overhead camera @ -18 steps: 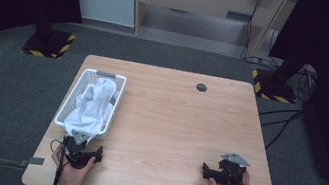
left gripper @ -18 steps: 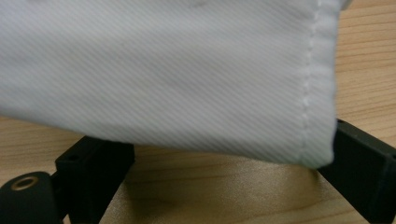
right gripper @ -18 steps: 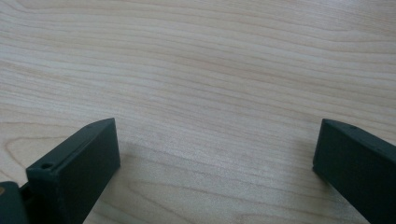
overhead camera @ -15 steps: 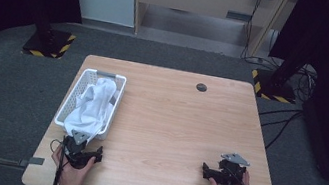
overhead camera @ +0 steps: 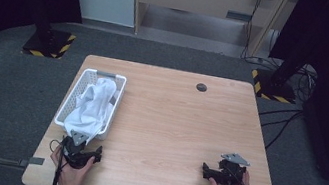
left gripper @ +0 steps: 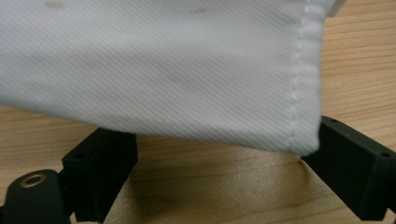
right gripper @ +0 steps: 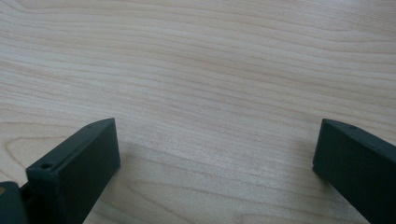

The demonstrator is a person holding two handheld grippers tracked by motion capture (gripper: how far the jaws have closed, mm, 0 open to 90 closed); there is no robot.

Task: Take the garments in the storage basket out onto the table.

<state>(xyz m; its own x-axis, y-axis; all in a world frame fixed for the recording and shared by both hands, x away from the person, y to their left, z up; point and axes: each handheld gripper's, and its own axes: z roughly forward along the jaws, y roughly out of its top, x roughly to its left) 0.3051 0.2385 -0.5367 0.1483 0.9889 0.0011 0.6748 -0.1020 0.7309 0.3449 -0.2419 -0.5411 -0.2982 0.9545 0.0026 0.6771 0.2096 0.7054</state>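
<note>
A white cloth lies heaped in a white slatted basket at the table's left, one end spilling over the basket's near rim. My left gripper rests on the table just before that rim. In the left gripper view the cloth's stitched hem hangs over my left gripper, whose jaws stand wide apart with nothing pressed between them. My right gripper sits near the front right of the table. In the right gripper view it is open over bare wood.
The wooden table has a small dark round disc near its far edge. Two dark stands with yellow-and-black striped bases flank the table's far corners. Cables trail on the grey floor at right.
</note>
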